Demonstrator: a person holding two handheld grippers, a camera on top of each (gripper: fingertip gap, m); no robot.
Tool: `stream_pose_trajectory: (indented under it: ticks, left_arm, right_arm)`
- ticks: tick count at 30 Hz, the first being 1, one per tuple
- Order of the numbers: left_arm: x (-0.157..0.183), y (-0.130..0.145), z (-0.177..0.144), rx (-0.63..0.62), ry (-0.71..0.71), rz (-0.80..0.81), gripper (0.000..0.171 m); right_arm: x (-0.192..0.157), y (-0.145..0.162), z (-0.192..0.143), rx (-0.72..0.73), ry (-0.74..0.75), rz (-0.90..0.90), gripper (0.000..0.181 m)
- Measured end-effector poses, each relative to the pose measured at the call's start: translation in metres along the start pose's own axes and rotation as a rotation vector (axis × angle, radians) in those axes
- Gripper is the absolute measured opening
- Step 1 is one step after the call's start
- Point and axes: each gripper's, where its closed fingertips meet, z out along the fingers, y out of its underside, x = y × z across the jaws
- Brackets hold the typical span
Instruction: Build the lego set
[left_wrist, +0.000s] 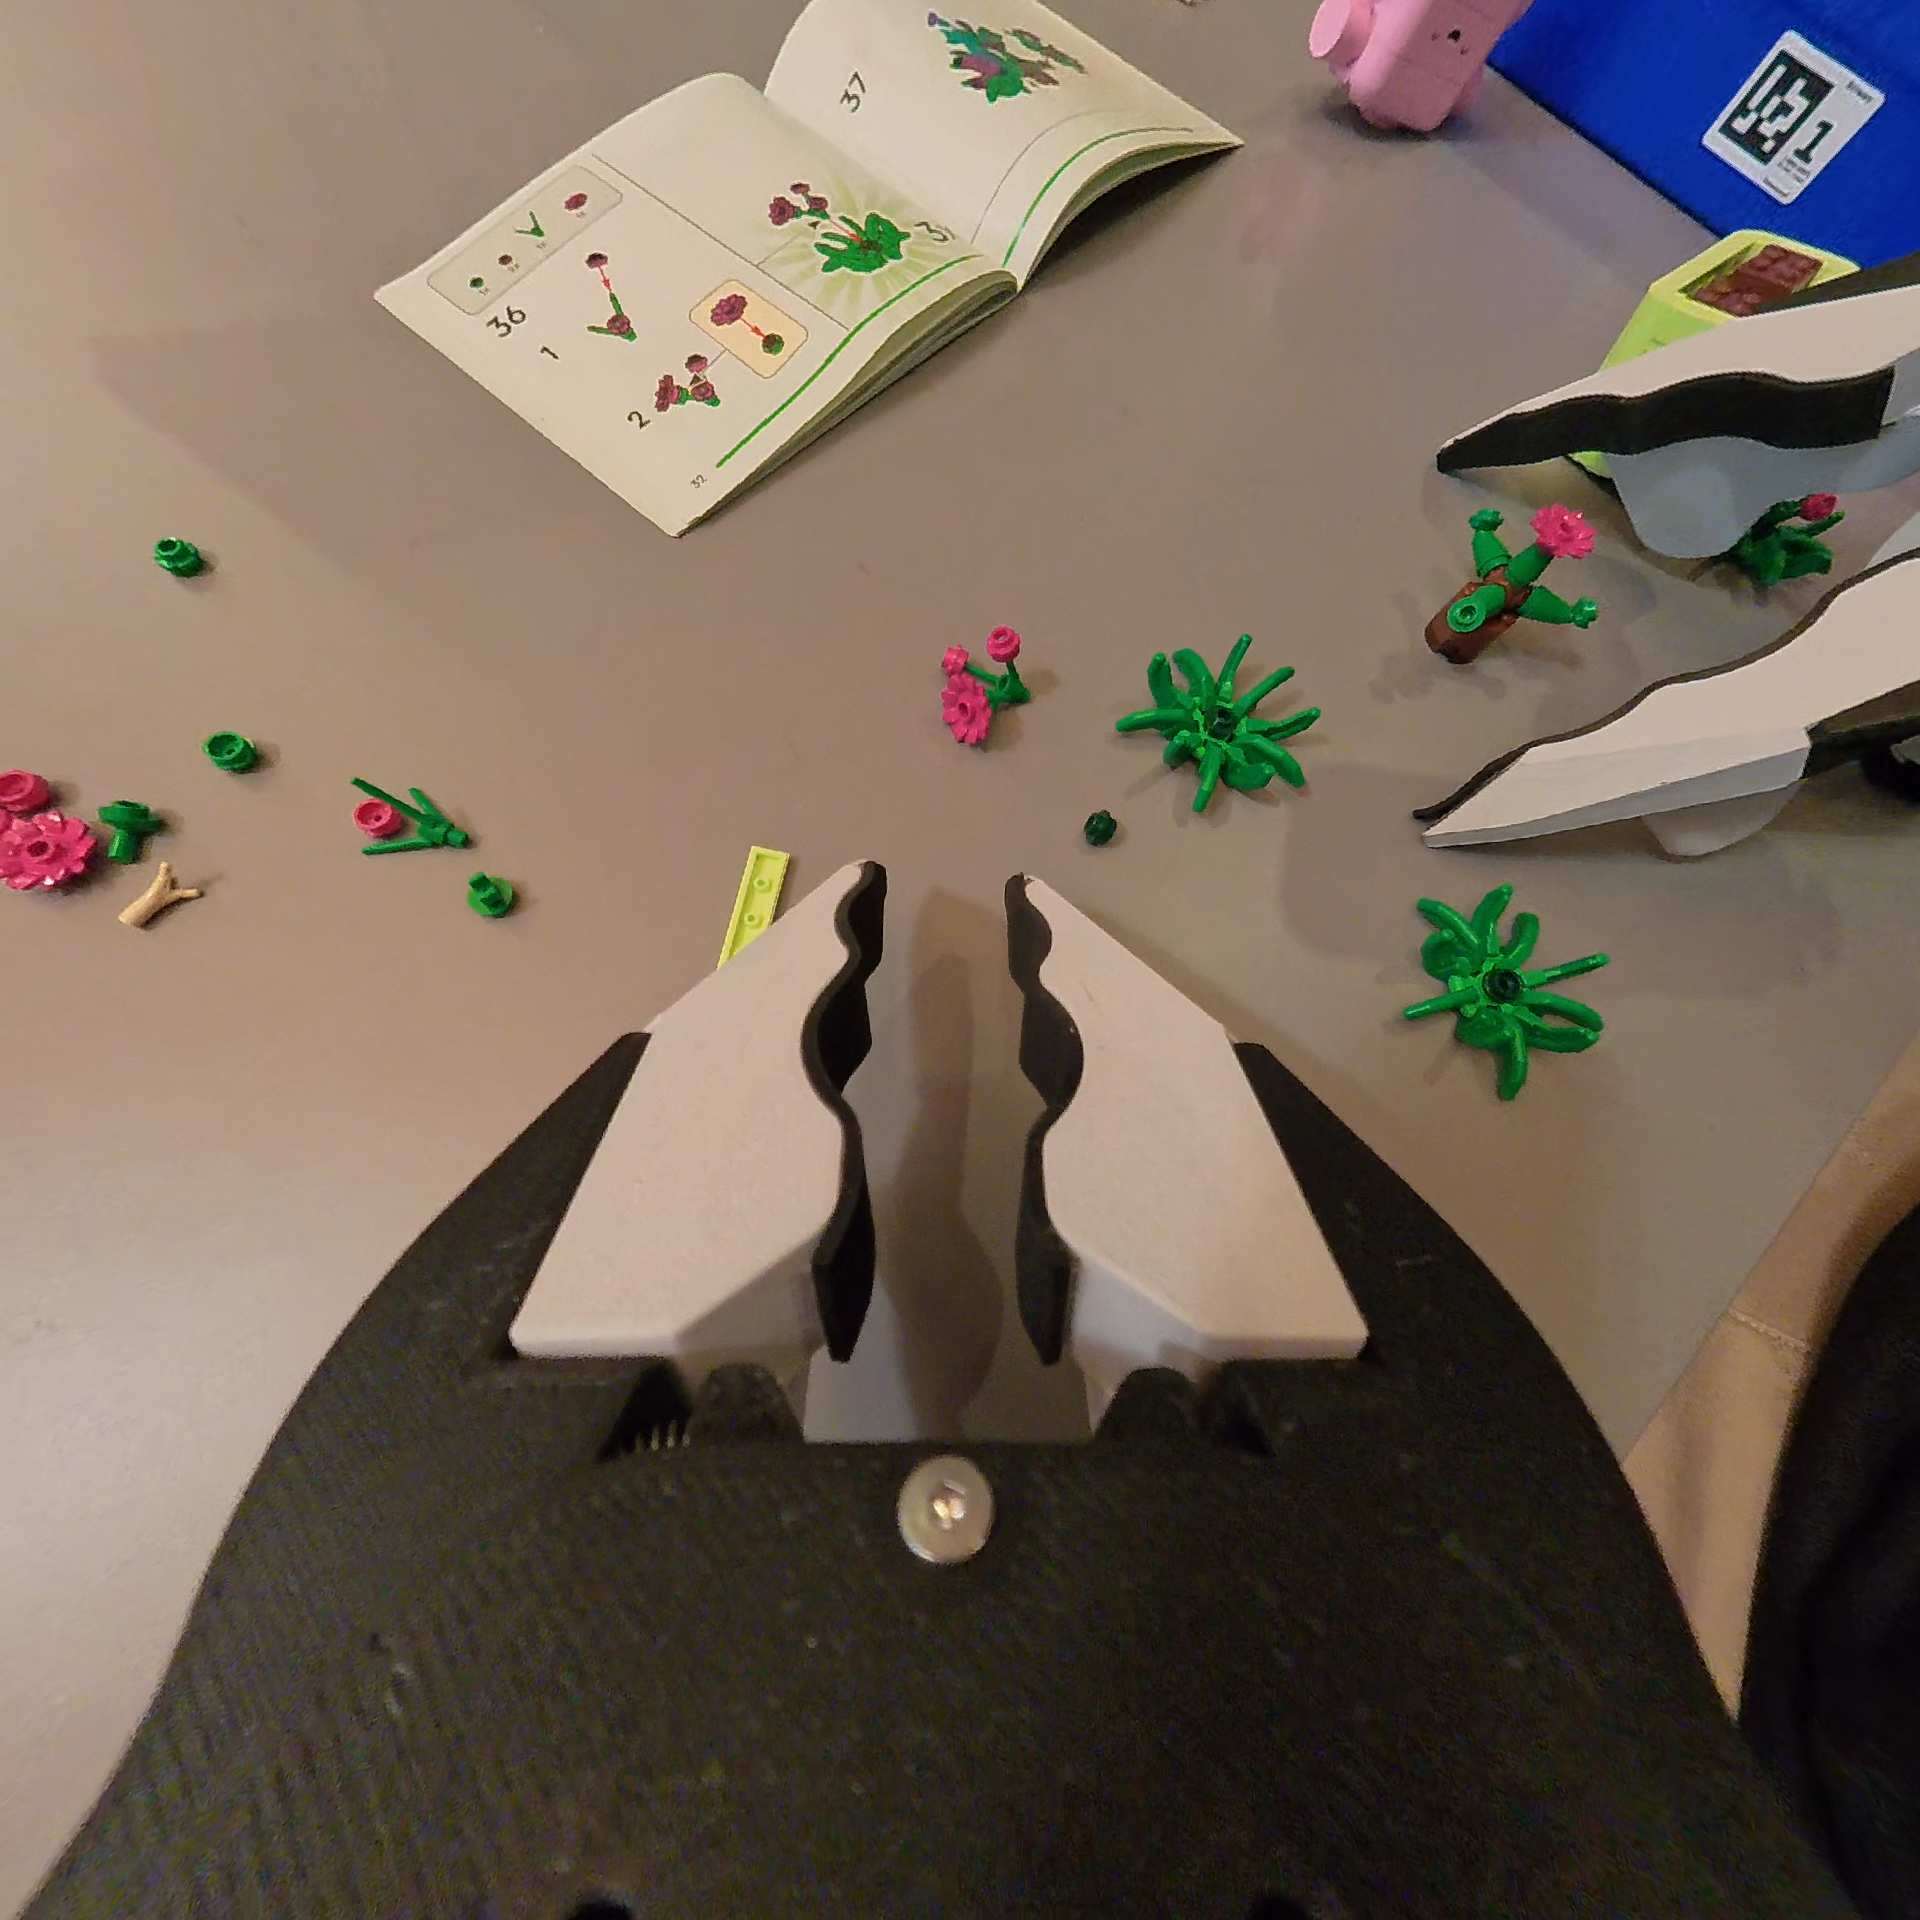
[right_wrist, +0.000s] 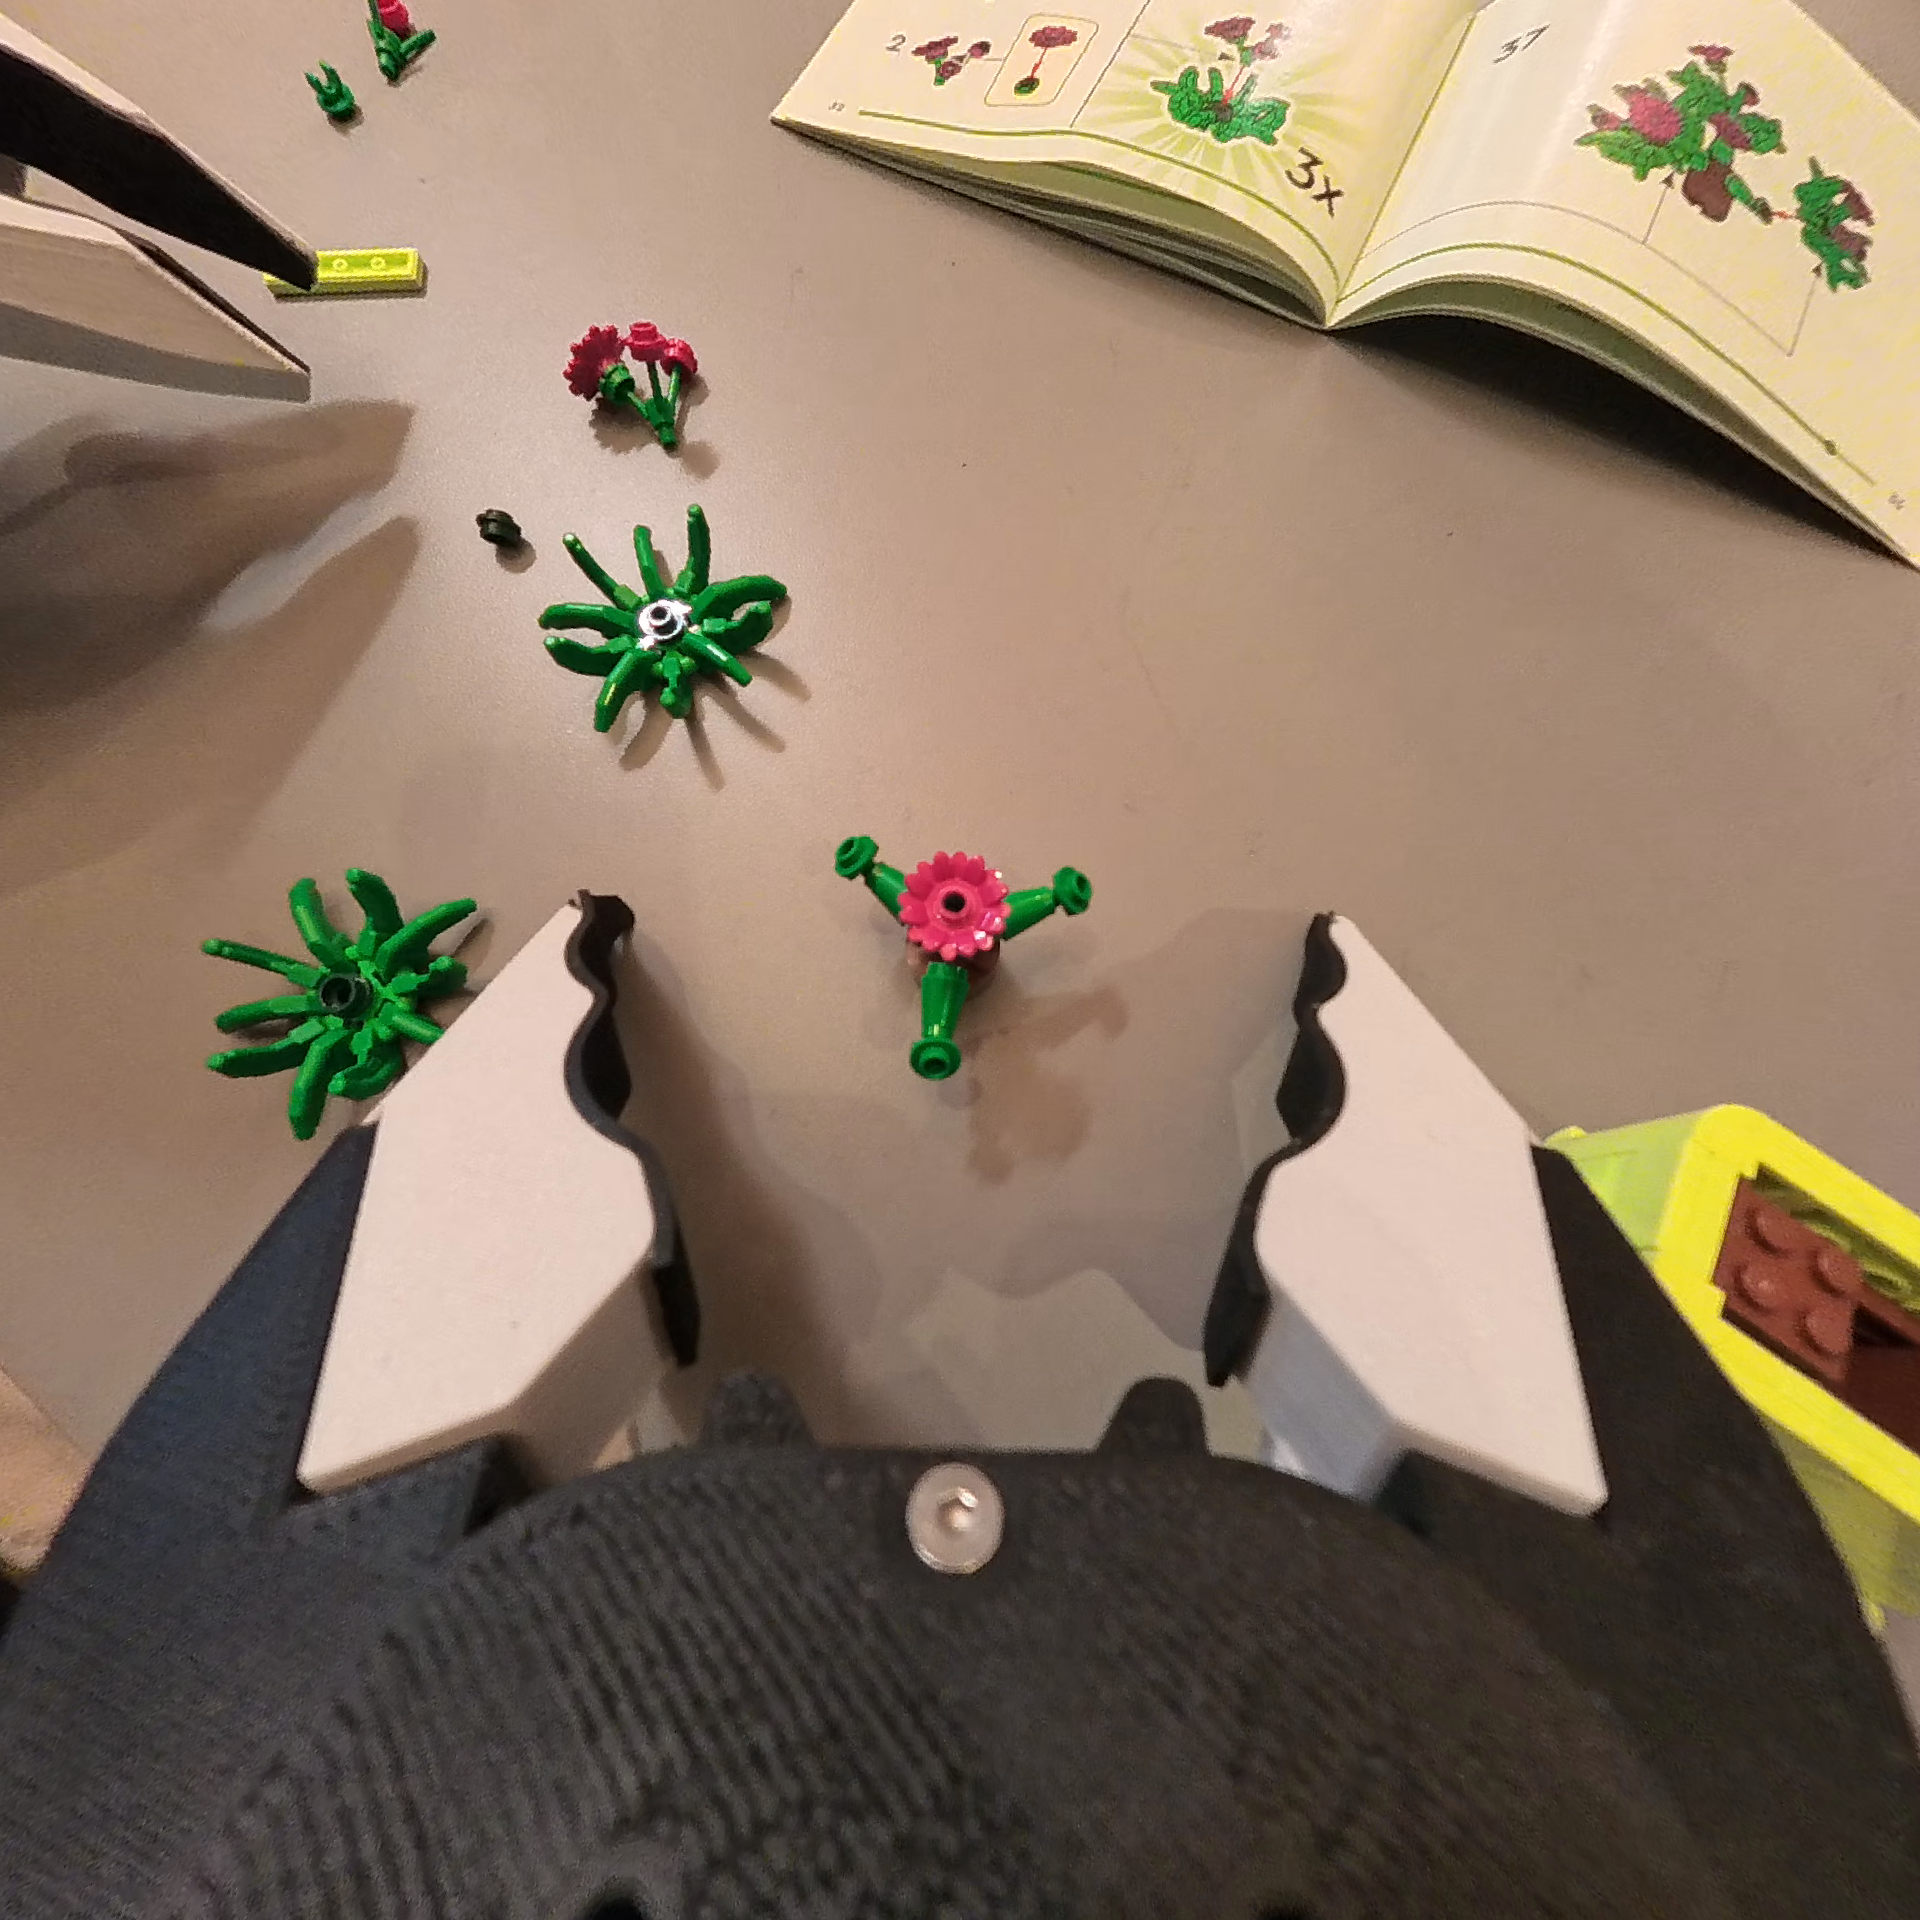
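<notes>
Hovering over the grey bench (right_wrist: 1247, 727), the right gripper (right_wrist: 961, 920) has its fingers spread wide and empty, with the brown stem piece with a pink flower (right_wrist: 954, 935) sitting loose right between the tips. The left gripper (left_wrist: 945, 883) is only slightly open, holding nothing, its tip just beside the lime plate (left_wrist: 756, 896).

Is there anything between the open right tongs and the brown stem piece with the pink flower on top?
Nothing visible. The right tongs are open, and the stem piece stands on bare table right at the gap between their tips. The nearest leaf cluster lies off to the left, outside the left finger.
</notes>
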Motion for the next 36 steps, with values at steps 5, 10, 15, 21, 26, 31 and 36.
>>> stream_pose_trajectory:
  ticks: [5, 10, 15, 21, 26, 31, 36]
  left_arm:
    - [0.0000, -0.0003, -0.0002, 0.002, 0.002, -0.003, 0.022]
    - [-0.0001, -0.0001, 0.0000, 0.001, 0.006, -0.008, 0.022]
    - [0.0001, 0.0001, 0.0003, -0.002, 0.008, -0.009, 0.022]
    - [-0.0003, -0.0002, 0.0003, 0.000, 0.006, -0.010, 0.022]
    - [0.0000, -0.0003, 0.0002, 0.001, 0.006, -0.008, 0.022]
    - [-0.0002, -0.0015, -0.0012, 0.013, -0.001, -0.002, 0.022]
    - [0.0010, -0.0061, -0.0057, 0.048, -0.010, 0.016, 0.022]
  right_arm:
    - [0.0000, 0.0000, 0.0000, 0.000, 0.000, 0.000, 0.129]
    - [0.0000, 0.0000, 0.0000, 0.000, 0.000, 0.000, 0.129]
    - [-0.0001, -0.0001, -0.0001, 0.000, 0.000, 0.000, 0.129]
    - [-0.0001, 0.0000, -0.0001, 0.000, 0.000, 0.000, 0.129]
    - [-0.0001, -0.0001, -0.0002, 0.000, 0.000, 0.000, 0.129]
    - [0.0000, 0.0000, -0.0003, 0.000, 0.000, 0.000, 0.129]
    - [-0.0001, -0.0001, -0.0004, 0.000, 0.000, 0.000, 0.129]
